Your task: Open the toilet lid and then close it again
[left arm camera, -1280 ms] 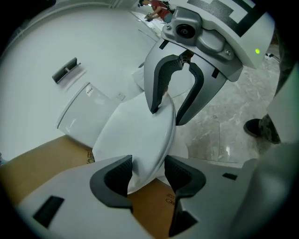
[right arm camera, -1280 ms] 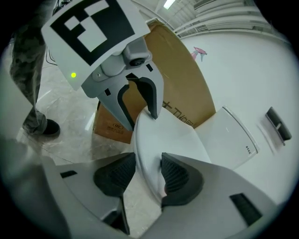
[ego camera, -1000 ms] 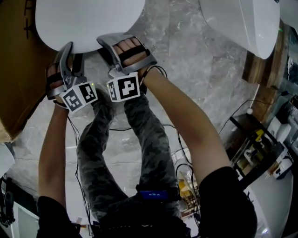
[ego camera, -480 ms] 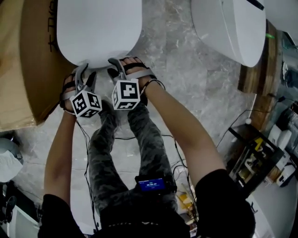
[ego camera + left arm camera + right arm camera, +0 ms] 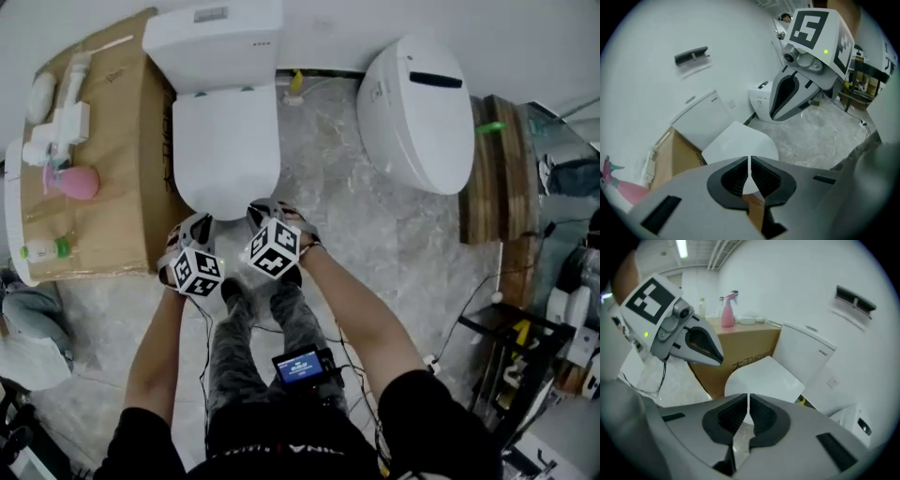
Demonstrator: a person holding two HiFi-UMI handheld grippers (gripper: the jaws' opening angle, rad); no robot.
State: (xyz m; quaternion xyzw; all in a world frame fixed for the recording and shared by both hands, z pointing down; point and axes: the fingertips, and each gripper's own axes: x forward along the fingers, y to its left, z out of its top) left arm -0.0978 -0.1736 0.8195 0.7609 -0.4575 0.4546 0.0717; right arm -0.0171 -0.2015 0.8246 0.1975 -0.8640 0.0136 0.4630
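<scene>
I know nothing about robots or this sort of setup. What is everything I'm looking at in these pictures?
toilet: 1, white, top centre against the wall, lid down
second toilet: 1, white, to its right, lid down
cardboard box: 1, brown, left of the first toilet
spray bottle: 1, pink, on the box
small bottle: 1, pale with green cap, on the box
wooden boards: 1 stack, brown, far right
rack: 1, black, lower right
floor: grey, marbled
screen device: 1, blue display, at the person's waist
hand-held grippers: 2, grey with marker cubes, near the first toilet's front; left hand-held gripper and right hand-held gripper have just been closing, shut on nothing
</scene>
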